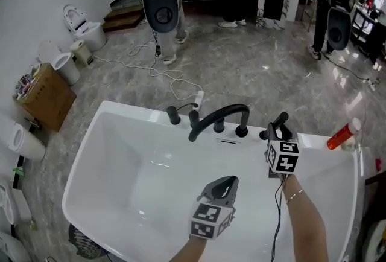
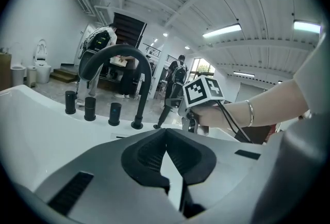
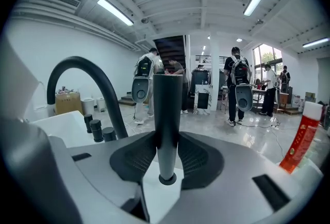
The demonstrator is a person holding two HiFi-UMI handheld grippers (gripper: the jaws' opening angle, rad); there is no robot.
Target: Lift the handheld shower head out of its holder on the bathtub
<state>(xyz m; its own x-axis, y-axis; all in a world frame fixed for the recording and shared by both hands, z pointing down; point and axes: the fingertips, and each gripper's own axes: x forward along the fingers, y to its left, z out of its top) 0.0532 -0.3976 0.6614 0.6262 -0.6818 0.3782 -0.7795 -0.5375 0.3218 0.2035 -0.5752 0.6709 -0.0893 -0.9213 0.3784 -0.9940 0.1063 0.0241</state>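
Observation:
The handheld shower head (image 1: 280, 120) is a slim black wand standing at the far right of the white bathtub's rim (image 1: 120, 111). My right gripper (image 1: 276, 131) is shut on it. In the right gripper view the wand (image 3: 167, 109) stands upright between the pads (image 3: 192, 158), its ringed lower end just above the white rim. My left gripper (image 1: 225, 182) hovers over the tub's inside, shut and holding nothing. In the left gripper view its tips (image 2: 165, 132) meet, and the wand (image 2: 166, 112) shows beyond them in the right gripper.
A black arched faucet (image 1: 221, 115) and black knobs (image 1: 174, 115) stand on the rim left of the wand. A red tube (image 1: 343, 134) lies at the rim's right corner. People stand on the marble floor beyond. A cardboard box (image 1: 47, 96) and a cable (image 1: 158, 70) are at the left.

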